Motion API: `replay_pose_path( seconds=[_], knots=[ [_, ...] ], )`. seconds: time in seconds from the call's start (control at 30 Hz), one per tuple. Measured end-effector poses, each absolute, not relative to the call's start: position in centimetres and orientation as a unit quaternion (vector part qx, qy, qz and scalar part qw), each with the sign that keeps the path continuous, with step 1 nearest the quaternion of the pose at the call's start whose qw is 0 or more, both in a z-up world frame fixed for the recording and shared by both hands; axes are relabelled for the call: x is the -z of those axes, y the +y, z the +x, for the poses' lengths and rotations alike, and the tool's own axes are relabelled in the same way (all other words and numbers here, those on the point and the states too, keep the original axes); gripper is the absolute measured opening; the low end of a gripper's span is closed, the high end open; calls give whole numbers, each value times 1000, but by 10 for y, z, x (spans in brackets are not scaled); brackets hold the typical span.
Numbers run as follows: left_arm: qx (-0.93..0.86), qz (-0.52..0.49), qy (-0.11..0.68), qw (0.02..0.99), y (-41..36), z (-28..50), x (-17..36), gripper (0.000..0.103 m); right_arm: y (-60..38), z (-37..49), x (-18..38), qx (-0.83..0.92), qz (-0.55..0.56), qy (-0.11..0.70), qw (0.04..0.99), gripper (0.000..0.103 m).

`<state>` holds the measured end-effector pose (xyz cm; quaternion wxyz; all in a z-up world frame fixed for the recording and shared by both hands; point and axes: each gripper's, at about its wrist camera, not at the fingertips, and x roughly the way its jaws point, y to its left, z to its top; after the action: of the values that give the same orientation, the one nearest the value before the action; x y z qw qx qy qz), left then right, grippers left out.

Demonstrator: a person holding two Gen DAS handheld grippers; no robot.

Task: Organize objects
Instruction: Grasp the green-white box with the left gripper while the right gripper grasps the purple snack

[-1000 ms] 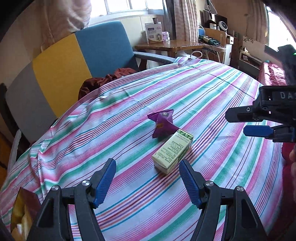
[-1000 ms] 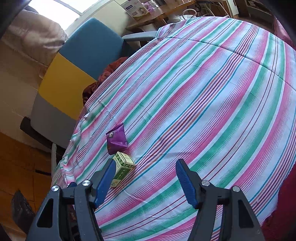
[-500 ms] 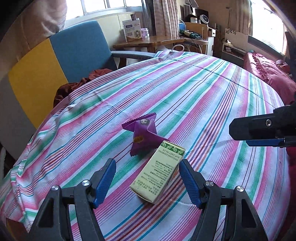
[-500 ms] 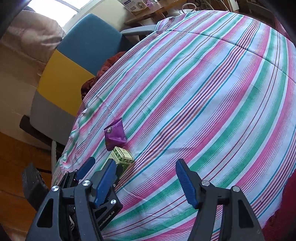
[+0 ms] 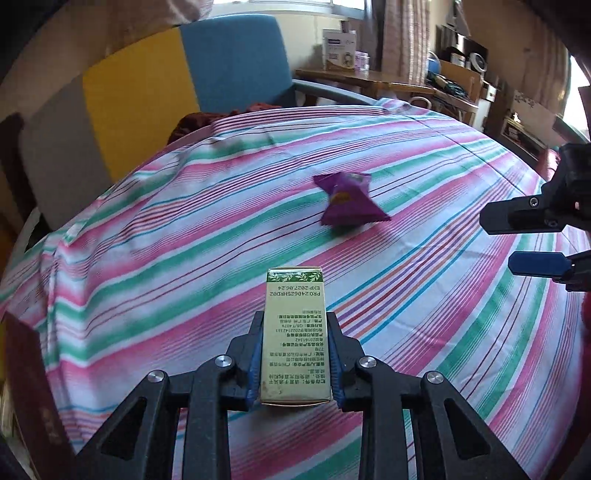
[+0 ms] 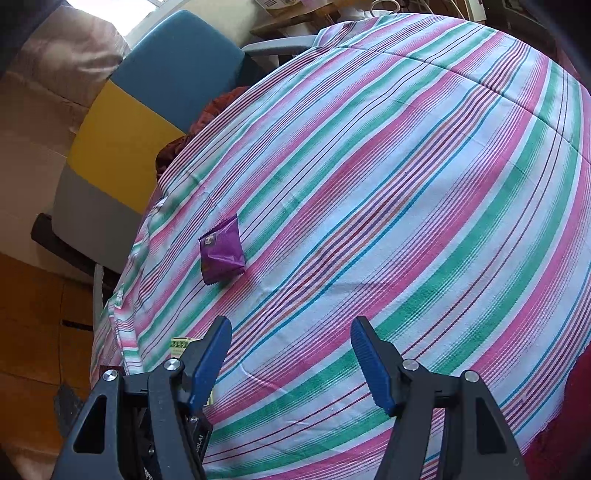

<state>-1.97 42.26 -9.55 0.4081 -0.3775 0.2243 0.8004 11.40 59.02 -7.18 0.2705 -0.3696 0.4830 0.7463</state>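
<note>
Now the left gripper (image 5: 295, 354) clamps the green box (image 5: 294, 332); the right gripper (image 6: 291, 363) waits half open and empty. Next, I think, comes lifting it away from the purple packet (image 5: 349, 201).

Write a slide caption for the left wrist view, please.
Left tongs clamp a green-and-cream carton above the striped tablecloth, a purple snack packet lying beyond.

Pretty clearly someone's living room at home. A striped tablecloth (image 5: 406, 177) covers the table, and a colour-block armchair (image 5: 155, 96) in grey, yellow and blue sits at its far left. Far off there's a wooden side table (image 5: 369, 79), curtains (image 5: 402, 33) and cluttered shelving (image 5: 465, 74), probably a desk, it's blurry.
</note>
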Motion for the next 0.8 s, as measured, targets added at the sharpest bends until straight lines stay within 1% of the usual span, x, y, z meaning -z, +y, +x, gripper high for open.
replay_pose_path(
  seconds=[0.1, 0.23, 0.8],
  knots=[
    [-815, -388, 203, 380, 397, -23, 99, 30, 586, 108, 73, -748, -386, 470, 267, 68],
    [-820, -394, 178, 374, 379, -23, 102, 30, 582, 101, 78, -746, -409, 452, 268, 68],
    [-823, -387, 165, 381, 380, -22, 104, 30, 575, 82, 92, -737, -456, 408, 287, 68]
  ],
)
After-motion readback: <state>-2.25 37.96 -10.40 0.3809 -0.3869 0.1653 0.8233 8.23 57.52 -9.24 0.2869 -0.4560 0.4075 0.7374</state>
